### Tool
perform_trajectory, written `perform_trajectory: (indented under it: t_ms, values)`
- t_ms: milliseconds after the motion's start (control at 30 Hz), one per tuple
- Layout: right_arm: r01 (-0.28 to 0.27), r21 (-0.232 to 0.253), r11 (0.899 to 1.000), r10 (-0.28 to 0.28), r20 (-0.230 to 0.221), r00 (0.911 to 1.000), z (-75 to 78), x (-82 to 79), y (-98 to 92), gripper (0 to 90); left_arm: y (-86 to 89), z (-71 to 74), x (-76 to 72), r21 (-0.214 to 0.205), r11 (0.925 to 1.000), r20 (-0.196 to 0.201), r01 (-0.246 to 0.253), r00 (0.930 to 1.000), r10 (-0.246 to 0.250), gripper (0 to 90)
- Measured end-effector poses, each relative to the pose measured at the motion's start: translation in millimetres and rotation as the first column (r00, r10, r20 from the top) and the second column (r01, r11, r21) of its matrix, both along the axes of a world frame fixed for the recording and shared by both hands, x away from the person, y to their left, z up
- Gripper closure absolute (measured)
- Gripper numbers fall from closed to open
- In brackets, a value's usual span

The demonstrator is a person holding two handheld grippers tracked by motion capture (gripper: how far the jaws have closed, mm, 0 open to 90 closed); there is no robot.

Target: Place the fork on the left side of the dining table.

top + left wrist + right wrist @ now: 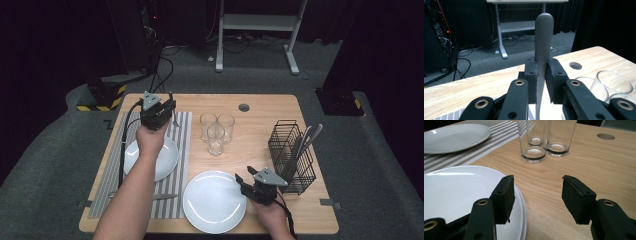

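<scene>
Wooden table (pixel 260 150) amid dark room; left gripper (pixel 541 75) clamped on, probably, cutlery handle (pixel 543 37).

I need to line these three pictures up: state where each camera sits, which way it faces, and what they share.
High view: above the person's side, looking forward and down on the table; both forearms show.
Left gripper view: rides the left gripper, facing the table's far edge; jaws shut on a utensil handle.
Right gripper view: rides the right gripper, low over the near plate; jaws open.
Shared: the glasses.
</scene>
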State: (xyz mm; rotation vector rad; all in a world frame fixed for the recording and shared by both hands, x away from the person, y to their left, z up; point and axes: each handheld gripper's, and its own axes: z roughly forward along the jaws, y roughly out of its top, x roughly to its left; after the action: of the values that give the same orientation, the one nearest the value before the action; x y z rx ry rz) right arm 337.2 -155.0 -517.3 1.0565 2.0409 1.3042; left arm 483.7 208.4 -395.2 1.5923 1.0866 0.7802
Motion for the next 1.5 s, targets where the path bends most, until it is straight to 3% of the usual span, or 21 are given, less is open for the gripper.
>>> perform_trajectory:
  t_ms: [567, 733, 1500]
  values:
    - [0.0, 0.013, 1.0, 0.001, -0.008, 1.0, -0.8, -0.5, -0.5, 44.0, 3.7, -21.6, 23.0, 0.018, 0.9996, -0.045, -0.024, 0.9987, 0.025, 79.3]
    - [-0.005, 0.01, 1.0, 0.005, -0.011, 0.9999, -1.8, -0.9, 0.9, 44.0, 3.4, -28.4, 26.6, 0.01, 0.9996, -0.075, -0.027, 0.9968, 0.028, 79.3]
    - [-0.008, 0.007, 1.0, 0.009, -0.021, 0.9997, -4.4, -1.3, 3.5, 45.0, 12.7, -40.5, 31.8, -0.011, 0.9988, -0.108, -0.047, 0.9931, 0.046, 79.3]
